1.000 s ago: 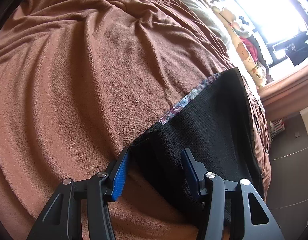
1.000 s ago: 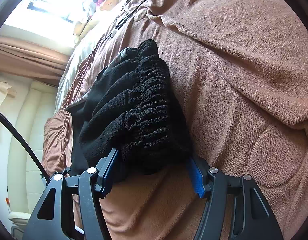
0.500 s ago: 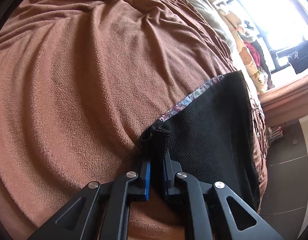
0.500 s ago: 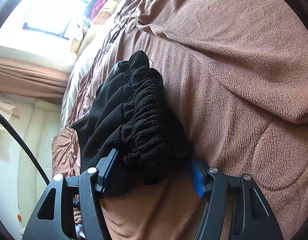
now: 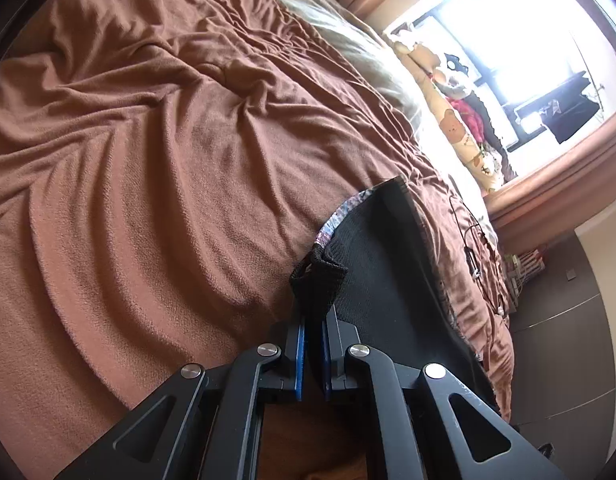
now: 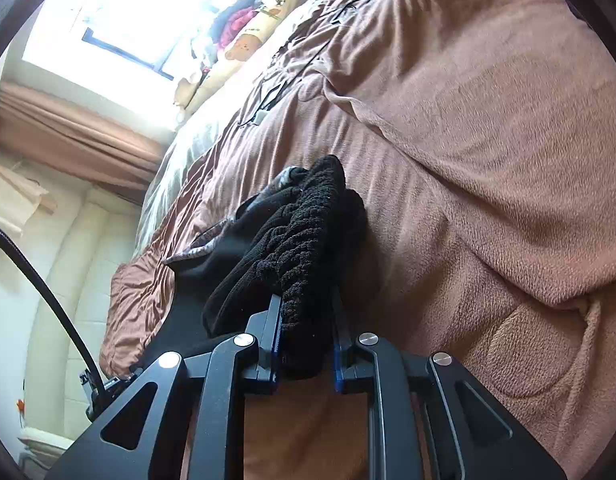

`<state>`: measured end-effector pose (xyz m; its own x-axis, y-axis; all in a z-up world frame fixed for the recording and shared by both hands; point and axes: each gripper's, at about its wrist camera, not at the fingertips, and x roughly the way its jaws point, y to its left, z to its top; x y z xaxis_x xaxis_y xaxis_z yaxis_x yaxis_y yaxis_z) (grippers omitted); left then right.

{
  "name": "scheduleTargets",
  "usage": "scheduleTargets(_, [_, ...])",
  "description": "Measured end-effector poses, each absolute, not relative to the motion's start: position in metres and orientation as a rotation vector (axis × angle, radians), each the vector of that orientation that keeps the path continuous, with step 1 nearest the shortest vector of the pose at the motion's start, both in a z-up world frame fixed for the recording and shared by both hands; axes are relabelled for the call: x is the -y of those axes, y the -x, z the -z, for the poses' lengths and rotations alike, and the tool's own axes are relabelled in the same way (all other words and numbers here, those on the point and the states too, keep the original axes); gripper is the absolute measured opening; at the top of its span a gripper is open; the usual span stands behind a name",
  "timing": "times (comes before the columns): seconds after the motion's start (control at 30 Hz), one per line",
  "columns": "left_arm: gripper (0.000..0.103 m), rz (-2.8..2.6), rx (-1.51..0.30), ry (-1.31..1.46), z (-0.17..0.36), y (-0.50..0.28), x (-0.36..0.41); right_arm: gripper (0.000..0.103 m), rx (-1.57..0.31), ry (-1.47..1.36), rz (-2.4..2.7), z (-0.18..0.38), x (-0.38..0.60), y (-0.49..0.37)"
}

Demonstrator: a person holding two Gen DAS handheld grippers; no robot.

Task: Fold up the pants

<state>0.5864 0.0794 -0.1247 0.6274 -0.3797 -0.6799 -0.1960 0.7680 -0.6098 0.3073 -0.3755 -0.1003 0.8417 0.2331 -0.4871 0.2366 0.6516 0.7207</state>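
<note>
Left gripper (image 5: 313,320) fingers pinch the black pants' (image 5: 388,280) hem corner; right gripper (image 6: 306,332) clamps the bunched waistband (image 6: 304,240); pants stretch toward upper right of the left frame across the bed (image 5: 168,160).

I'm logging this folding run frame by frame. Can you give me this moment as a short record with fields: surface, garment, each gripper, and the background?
surface: brown blanket spread over a bed
garment: black pants, knit, with a patterned inner edge showing
left gripper: shut on a corner of the pants
right gripper: shut on the bunched elastic waistband
fold state: not yet folded flat; the waist end is bunched
background: bright window, bear-print pillow by it
</note>
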Motion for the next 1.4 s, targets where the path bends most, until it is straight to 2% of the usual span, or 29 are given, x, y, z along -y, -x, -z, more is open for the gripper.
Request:
scheduleTargets(0.43, [0.007, 0.107, -0.883, 0.744, 0.105, -0.501, -0.107, 0.015, -0.661, -0.796, -0.039, 0.085, 0.367, -0.278])
scheduleTargets(0.93, [0.007, 0.058, -0.841, 0.856, 0.116, -0.375, -0.140, 0.015, -0.723, -0.664, -0.111, 0.068, 0.347, -0.239])
scheduleTargets(1.4, [0.007, 0.060, -0.827, 0.905, 0.122, -0.309, -0.148, 0.015, -0.745, -0.606, -0.124, 0.065, 0.338, -0.209])
